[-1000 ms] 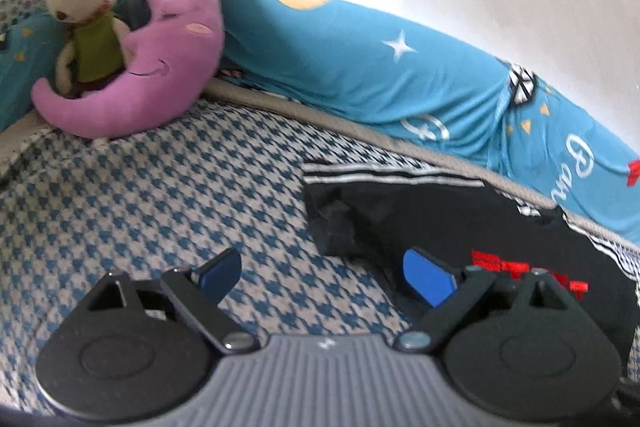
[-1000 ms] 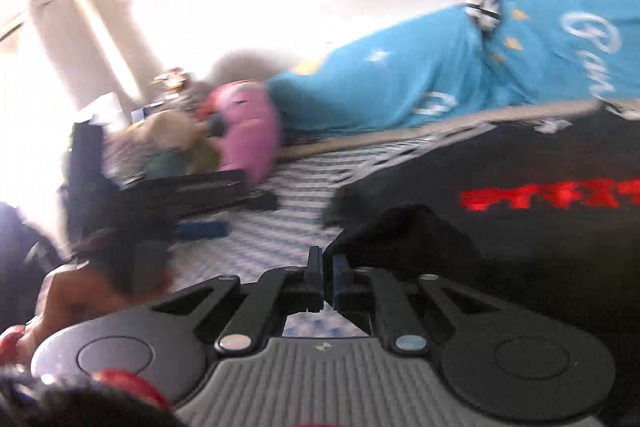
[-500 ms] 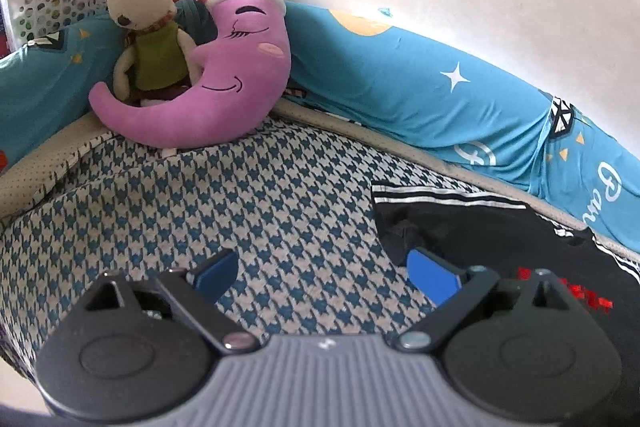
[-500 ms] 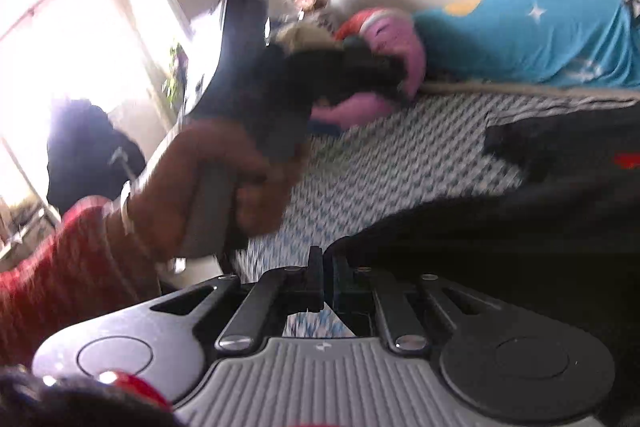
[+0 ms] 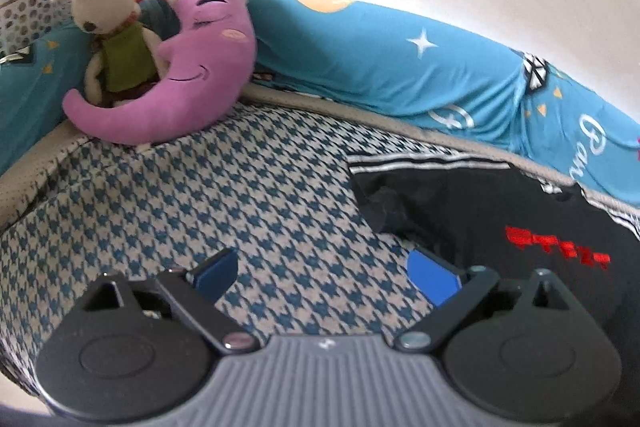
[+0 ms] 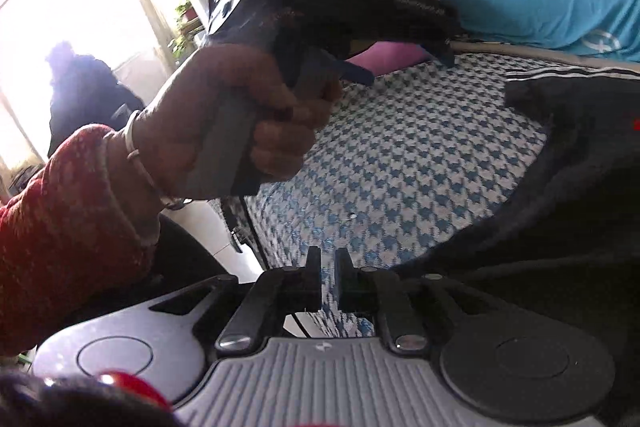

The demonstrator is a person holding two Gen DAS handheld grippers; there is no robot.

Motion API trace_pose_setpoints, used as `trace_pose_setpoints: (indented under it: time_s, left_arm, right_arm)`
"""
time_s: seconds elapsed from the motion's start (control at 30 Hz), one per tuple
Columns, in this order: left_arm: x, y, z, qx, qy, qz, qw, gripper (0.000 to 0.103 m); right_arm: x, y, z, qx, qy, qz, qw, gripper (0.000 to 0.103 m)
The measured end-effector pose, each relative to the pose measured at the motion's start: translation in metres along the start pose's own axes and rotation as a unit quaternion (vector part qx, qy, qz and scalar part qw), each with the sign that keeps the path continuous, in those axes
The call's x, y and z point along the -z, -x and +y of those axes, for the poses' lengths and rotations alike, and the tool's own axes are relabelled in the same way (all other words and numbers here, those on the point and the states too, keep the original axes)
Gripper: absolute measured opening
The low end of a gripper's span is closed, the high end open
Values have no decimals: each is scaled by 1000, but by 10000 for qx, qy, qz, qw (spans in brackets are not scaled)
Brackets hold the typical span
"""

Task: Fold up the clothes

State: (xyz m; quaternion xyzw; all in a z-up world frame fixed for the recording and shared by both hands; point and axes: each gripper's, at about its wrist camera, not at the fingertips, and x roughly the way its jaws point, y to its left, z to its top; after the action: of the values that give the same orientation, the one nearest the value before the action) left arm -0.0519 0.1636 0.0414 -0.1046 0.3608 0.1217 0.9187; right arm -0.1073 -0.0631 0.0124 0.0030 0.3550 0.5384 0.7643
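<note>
The left wrist camera is looking along its fingers [image 5: 432, 277], low over the bed [image 5: 248, 195], facing the wall. The right wrist camera is sitting close above the bed's edge, facing leftward. Both are sharing the bed, moon pillow [image 5: 200, 67] and black garment [image 5: 500, 211].

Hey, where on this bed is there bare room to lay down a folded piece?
The widest free patch is the houndstooth bedspread, bordered by the moon pillow at the back, the black garment on the right and the open left gripper in front. It is crowded along the wall with the plush rabbit and blue bedding.
</note>
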Motion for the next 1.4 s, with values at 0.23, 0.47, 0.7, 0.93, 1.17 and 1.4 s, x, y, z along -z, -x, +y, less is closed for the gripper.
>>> trace_pose_setpoints:
  time_s: [0.23, 0.47, 0.7, 0.93, 1.17, 1.4]
  left_arm:
    - [12, -9, -20, 134, -318, 217, 9992, 96]
    - [26, -11, -43, 403, -602, 403, 9966, 96]
    - [43, -4, -67, 609, -979, 439, 9924, 96]
    - [58, 1, -86, 756, -1275, 475, 9878, 96]
    - [66, 4, -87, 767, -1270, 497, 9877, 96]
    - [74, 7, -84, 819, -1109, 554, 9889, 96]
  right_arm:
    - [12, 32, -11, 694, -376, -184, 9967, 11]
    - [30, 68, -28, 1496, -923, -340, 9838, 11]
    - [50, 106, -40, 2163, -1439, -530, 9642, 11]
    - [72, 146, -51, 2895, -1986, -768, 9332, 11]
    - [96, 198, -51, 3696, -2350, -1114, 8920, 11]
    - [120, 236, -57, 4498, -2830, -1349, 8363, 16]
